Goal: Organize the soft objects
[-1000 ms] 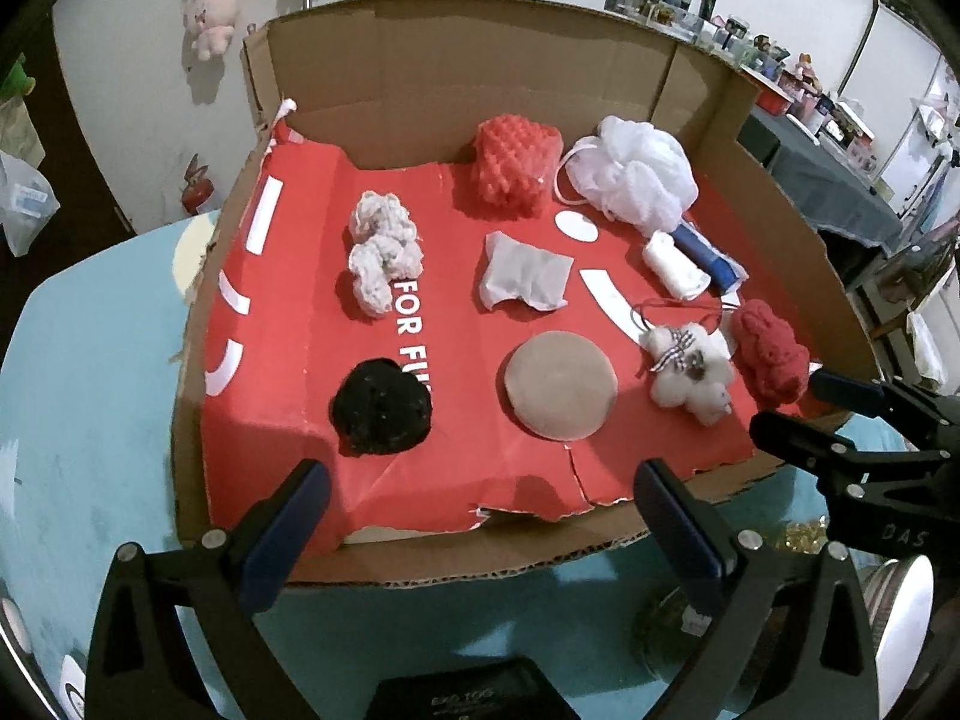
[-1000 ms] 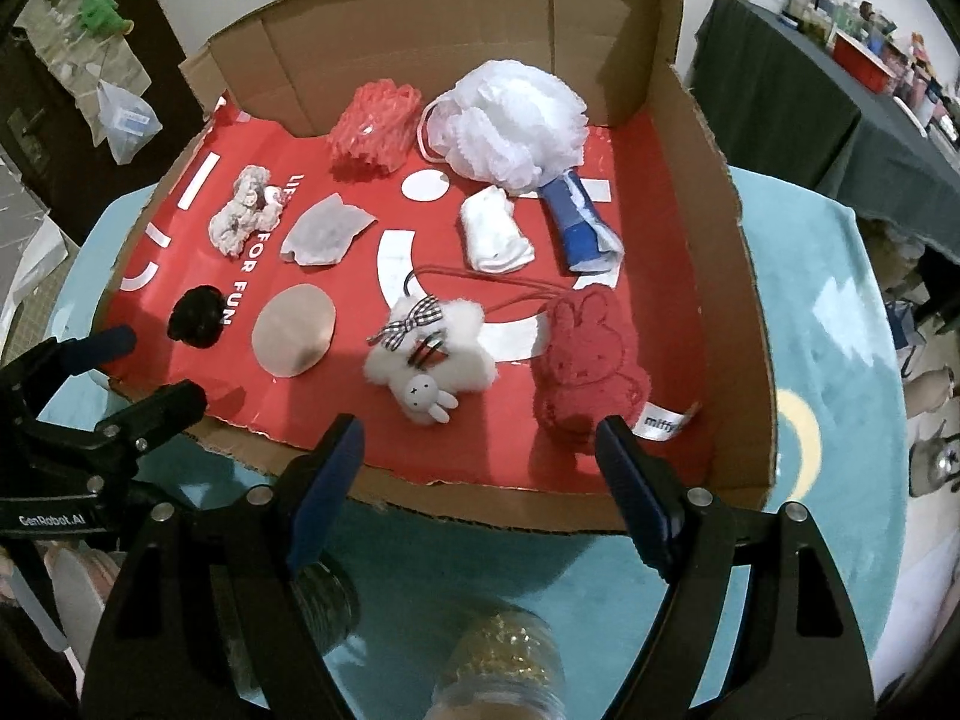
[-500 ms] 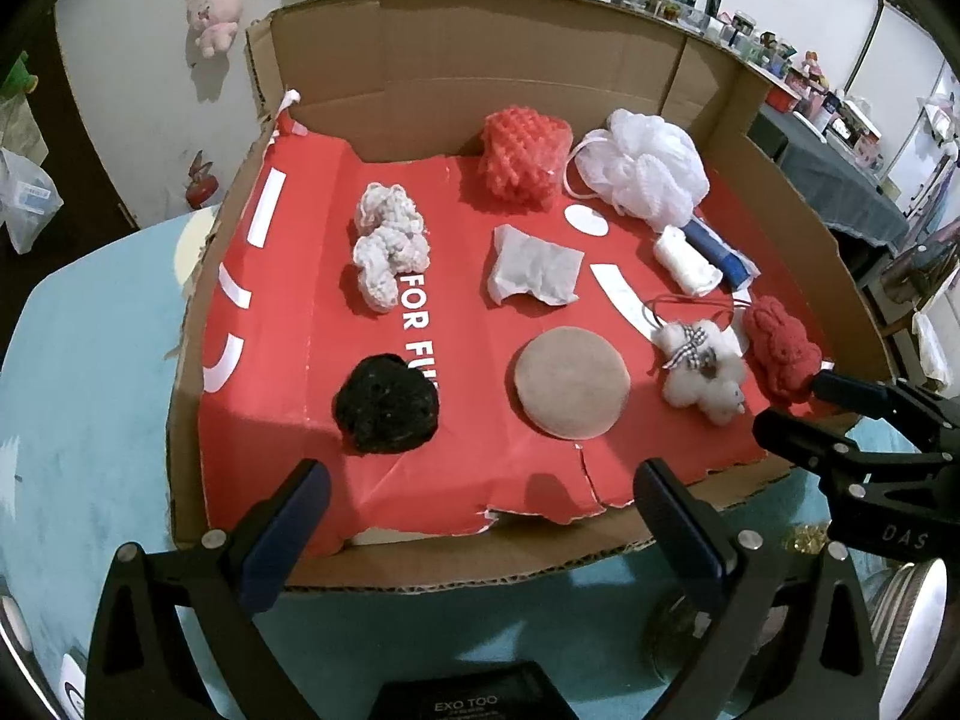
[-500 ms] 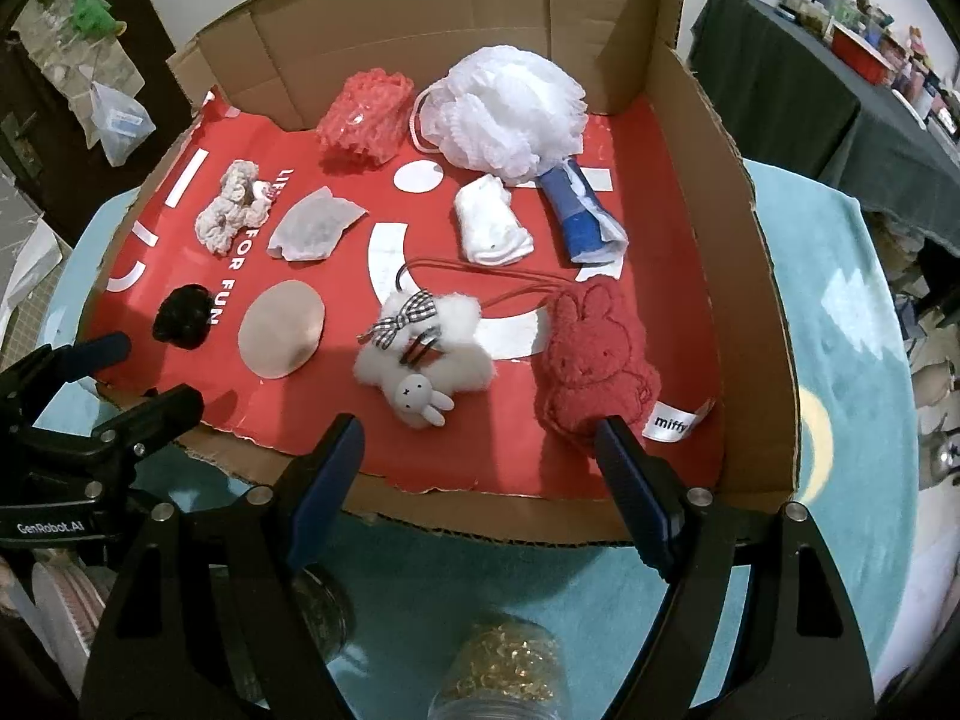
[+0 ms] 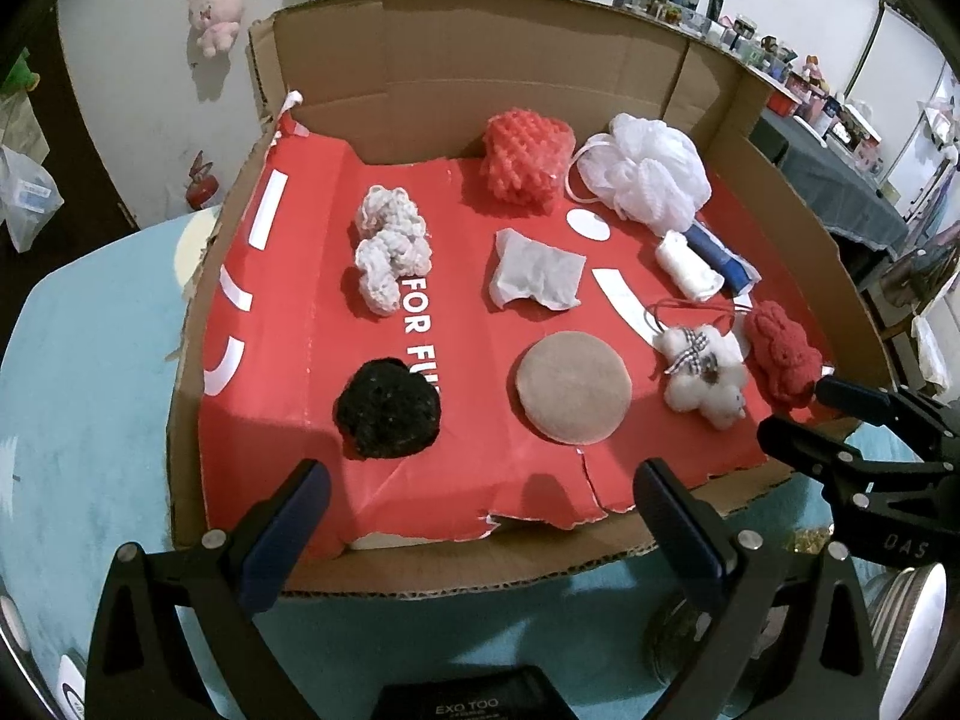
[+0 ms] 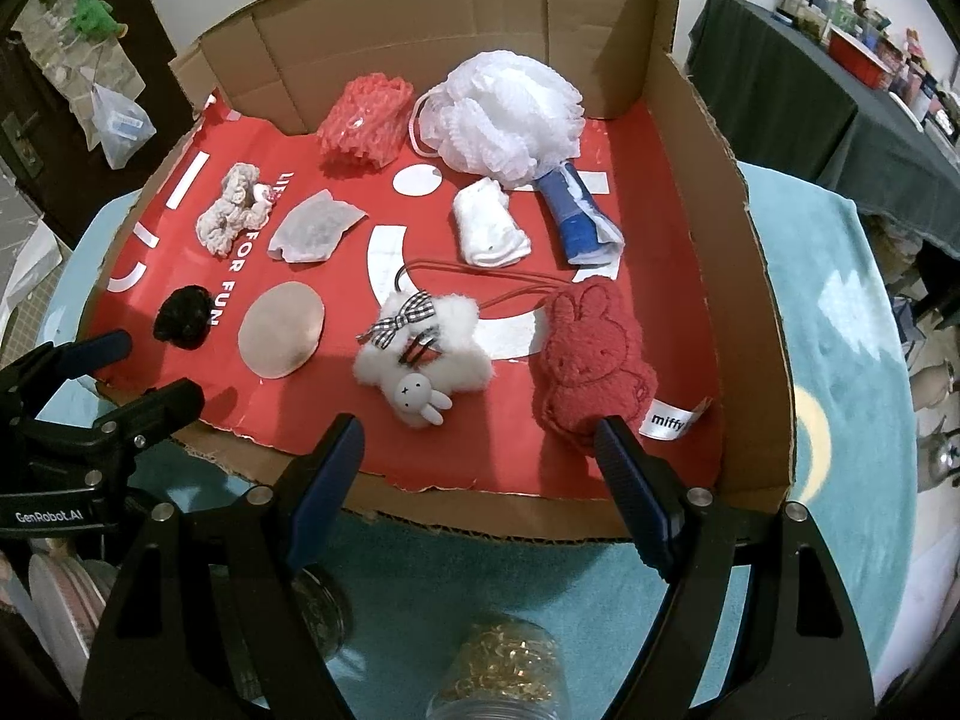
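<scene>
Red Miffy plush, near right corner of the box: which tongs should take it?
Right. The red Miffy plush lies just ahead of the open right tongs, by one fingertip. The left tongs, also open, face the black pom-pom.

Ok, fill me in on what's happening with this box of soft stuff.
Nothing is being handled yet. Both handheld grippers hover at the near edge of the cardboard box, jaws open and empty: the left gripper faces the black pom-pom and tan round pad, the right gripper the white bunny charm and red bunny plush.
</scene>
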`<move>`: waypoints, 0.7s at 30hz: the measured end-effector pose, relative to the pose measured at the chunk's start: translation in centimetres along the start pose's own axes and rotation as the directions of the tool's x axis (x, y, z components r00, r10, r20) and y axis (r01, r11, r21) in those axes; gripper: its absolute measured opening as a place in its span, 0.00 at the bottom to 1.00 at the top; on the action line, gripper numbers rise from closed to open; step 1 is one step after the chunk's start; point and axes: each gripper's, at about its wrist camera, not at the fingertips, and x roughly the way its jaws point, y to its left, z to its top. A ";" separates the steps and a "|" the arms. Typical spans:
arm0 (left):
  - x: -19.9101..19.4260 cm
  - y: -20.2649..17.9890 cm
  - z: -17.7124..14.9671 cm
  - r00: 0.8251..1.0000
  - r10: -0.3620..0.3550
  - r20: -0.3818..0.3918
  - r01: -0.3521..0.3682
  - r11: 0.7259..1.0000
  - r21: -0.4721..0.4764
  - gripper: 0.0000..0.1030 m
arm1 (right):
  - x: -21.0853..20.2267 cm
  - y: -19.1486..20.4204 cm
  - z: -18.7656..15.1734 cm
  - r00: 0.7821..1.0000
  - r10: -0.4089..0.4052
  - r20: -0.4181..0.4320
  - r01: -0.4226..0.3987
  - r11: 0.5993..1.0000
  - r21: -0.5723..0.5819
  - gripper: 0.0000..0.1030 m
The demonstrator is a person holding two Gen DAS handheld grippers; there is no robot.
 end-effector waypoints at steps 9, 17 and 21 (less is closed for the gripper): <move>0.0 0.0 0.0 1.000 0.001 0.007 -0.001 1.000 0.000 1.00 | -0.1 0.1 0.0 1.000 -0.003 0.013 0.003 1.000 -0.006 0.77; -0.1 0.0 0.0 1.000 0.001 0.011 -0.001 1.000 0.003 1.00 | -0.1 0.0 0.0 1.000 0.001 0.014 -0.001 1.000 -0.002 0.77; -0.1 -0.1 0.1 1.000 0.001 0.013 -0.001 1.000 0.003 1.00 | -0.1 0.0 0.0 1.000 0.001 0.016 -0.001 1.000 -0.002 0.77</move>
